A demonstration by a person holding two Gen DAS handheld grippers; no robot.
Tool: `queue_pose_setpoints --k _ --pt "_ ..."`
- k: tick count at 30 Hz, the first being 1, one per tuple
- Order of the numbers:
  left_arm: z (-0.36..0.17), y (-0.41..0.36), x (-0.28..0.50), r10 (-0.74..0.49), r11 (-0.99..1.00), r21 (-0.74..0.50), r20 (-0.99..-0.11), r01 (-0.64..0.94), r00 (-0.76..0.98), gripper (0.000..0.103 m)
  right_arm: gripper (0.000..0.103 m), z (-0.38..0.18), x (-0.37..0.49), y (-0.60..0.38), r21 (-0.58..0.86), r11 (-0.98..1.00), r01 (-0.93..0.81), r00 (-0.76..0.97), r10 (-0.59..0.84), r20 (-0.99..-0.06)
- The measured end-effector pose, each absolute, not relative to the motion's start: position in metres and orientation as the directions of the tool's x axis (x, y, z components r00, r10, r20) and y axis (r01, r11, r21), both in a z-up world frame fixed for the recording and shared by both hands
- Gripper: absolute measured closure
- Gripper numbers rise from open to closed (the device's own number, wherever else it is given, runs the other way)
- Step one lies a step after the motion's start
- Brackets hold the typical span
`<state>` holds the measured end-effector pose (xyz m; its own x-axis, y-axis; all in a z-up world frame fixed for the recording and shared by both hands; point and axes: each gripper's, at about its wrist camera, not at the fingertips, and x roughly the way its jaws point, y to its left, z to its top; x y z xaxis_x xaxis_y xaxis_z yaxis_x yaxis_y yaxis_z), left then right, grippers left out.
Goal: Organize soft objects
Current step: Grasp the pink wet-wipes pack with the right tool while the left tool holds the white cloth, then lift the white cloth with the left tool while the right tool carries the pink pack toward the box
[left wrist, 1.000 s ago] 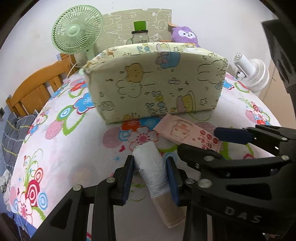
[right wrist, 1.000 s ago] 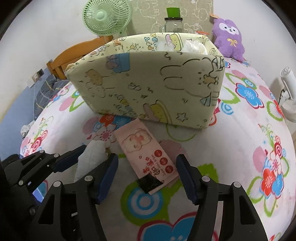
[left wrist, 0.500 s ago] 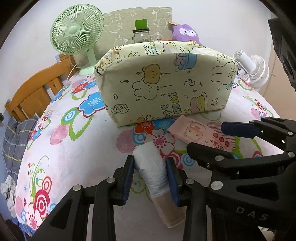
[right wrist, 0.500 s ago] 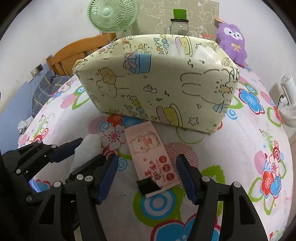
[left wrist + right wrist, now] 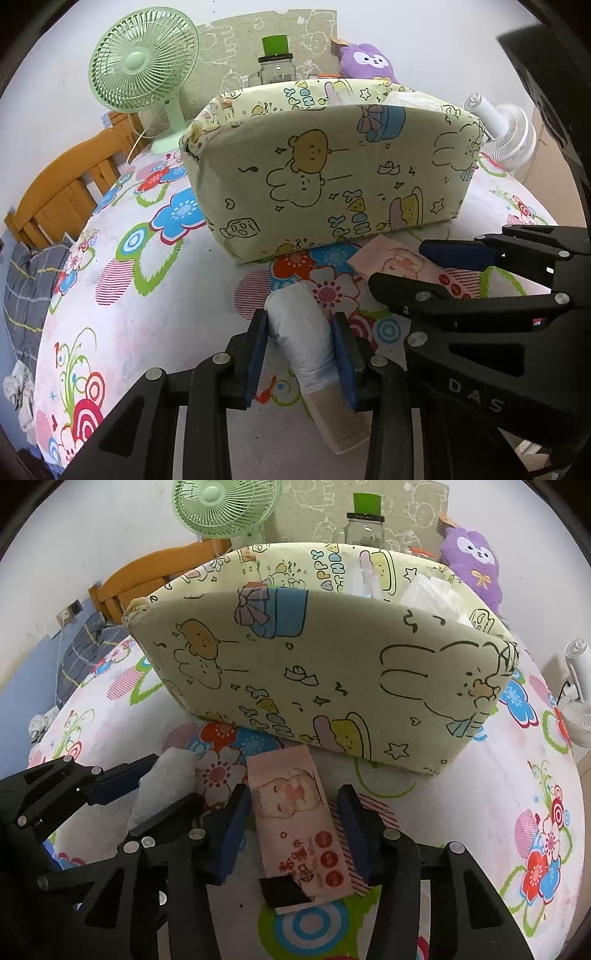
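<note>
The left gripper [image 5: 300,350] clenches the white roll [image 5: 303,332] just before the box [image 5: 332,657]. Beside it, the right gripper [image 5: 293,825] has just been closing around the pink pack [image 5: 299,823], pads not yet pressing; grasp seems imminent.

Both the left gripper [image 5: 300,352] and the right gripper [image 5: 293,836] were matte black plastic with silver screws and blue finger pads [image 5: 255,354]; one body bore pale "DAS" lettering.
</note>
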<state>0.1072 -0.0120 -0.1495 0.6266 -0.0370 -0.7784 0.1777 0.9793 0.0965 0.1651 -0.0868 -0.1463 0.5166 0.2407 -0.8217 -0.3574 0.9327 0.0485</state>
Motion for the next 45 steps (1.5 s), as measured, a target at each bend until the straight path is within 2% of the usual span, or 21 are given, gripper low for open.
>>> queue_pose_setpoints --k 1,5,24,45 --pt "-0.149 -0.013 0.107 -0.031 0.978 0.106 -0.776 0.179 0.63 0.068 0.059 -0.146 0.164 -0.084 0.034 0.933 -0.359 0.522 0.23 -0.821" --pt "-0.149 -0.012 0.106 -0.045 0.98 0.088 -0.779 0.18 0.625 0.068 0.062 -0.146 0.162 -0.083 0.027 0.938 -0.345 0.527 0.218 -0.821" --pt "-0.123 -0.027 0.078 -0.107 0.984 0.019 -0.735 0.178 0.669 0.068 0.062 -0.109 0.117 -0.111 0.035 0.966 -0.256 0.615 0.191 -0.765" --pt "-0.061 -0.039 0.048 -0.136 0.986 -0.014 -0.628 0.165 0.766 0.069 0.062 -0.042 0.075 -0.131 0.032 0.979 -0.2 0.741 0.173 -0.649"
